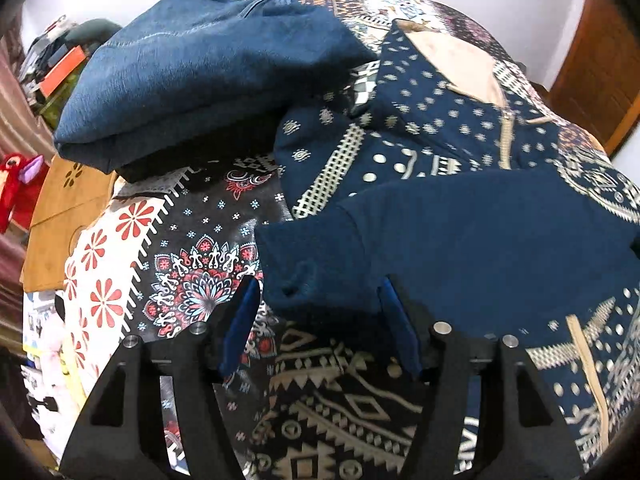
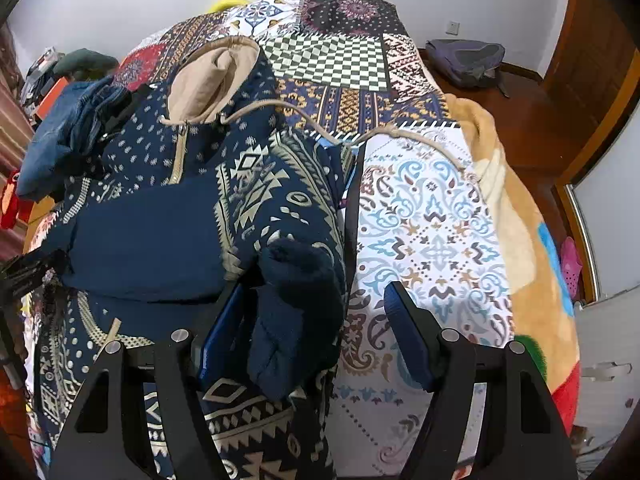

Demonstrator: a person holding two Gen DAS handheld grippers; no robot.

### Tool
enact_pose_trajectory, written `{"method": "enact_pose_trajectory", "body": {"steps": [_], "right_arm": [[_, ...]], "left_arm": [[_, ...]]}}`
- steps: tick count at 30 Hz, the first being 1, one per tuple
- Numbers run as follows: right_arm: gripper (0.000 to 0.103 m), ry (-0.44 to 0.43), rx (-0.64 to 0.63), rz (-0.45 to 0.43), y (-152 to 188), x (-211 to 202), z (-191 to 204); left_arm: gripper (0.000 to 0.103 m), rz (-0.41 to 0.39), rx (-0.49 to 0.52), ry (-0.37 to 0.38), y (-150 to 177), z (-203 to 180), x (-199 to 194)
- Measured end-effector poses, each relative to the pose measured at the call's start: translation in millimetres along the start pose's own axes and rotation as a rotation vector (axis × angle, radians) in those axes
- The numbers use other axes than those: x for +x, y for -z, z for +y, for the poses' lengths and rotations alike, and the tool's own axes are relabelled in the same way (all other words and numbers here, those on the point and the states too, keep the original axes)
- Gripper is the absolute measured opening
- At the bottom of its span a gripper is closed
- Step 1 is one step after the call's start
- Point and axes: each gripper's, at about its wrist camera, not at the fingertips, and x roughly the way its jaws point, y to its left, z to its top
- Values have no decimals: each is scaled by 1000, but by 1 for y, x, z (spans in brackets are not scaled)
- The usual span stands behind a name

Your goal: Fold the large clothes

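Hoodie [image 2: 160, 208], navy with a cream tribal print, lies on the patchwork bedspread [image 2: 424, 216] in front of me, hood [image 2: 212, 80] at the far end with its tan lining showing and the drawstring [image 2: 400, 134] trailing out across the bed to the right. I judge the fold about halfway: both sleeves look brought in across the chest, the plain navy cuff [image 1: 320, 276] of one lying by my left gripper [image 1: 320, 312] and the other cuff [image 2: 296, 312] bunched between the fingers of my right gripper [image 2: 316, 320]. The body is not yet doubled over lengthwise, so the bottom-to-hood fold and a final smoothing are left, as far as I can tell.

My left fingers are spread wide, the cuff edge sitting just between them but not pinched. My right fingers are also spread; the left pad [image 2: 220, 328] touches the cuff, while the other one stands well apart from it, so I hold nothing firmly.

A folded pair of jeans [image 1: 208, 72] sits near the hoodie's far left, which I take as a piece already finished. Beyond the bed lie a fleece blanket [image 2: 520, 216] and a backpack [image 2: 464, 60] on the floor.
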Motion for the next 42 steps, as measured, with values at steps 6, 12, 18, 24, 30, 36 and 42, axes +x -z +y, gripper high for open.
{"method": "enact_pose_trajectory", "body": {"steps": [6,12,18,24,30,36,42], "right_arm": [[68,-1,-31,-105,-14,-31,5],[68,62,-24,-160,-31,-30,-1],[68,92,39,-52,-26,11,-29],[71,21,117,-35,-19,9,-46],[71,28,52,-82,-39,-13,-31],[71,-25,-1,-172,-77,-37,-11],[71,-66,-39,-239,-118,-44,14]], "left_arm": [[72,-100,73,-13,-9,-13,-40],[77,-128,69,-32,-22,-17,-41],[77,-42,60,-57,-12,-12,-8],[77,46,22,-13,-2,-3,17],[77,-36,67,14,-29,-17,-12],[77,-158,103,104,-84,-42,-47],[78,-231,126,148,-146,-64,-54]]}}
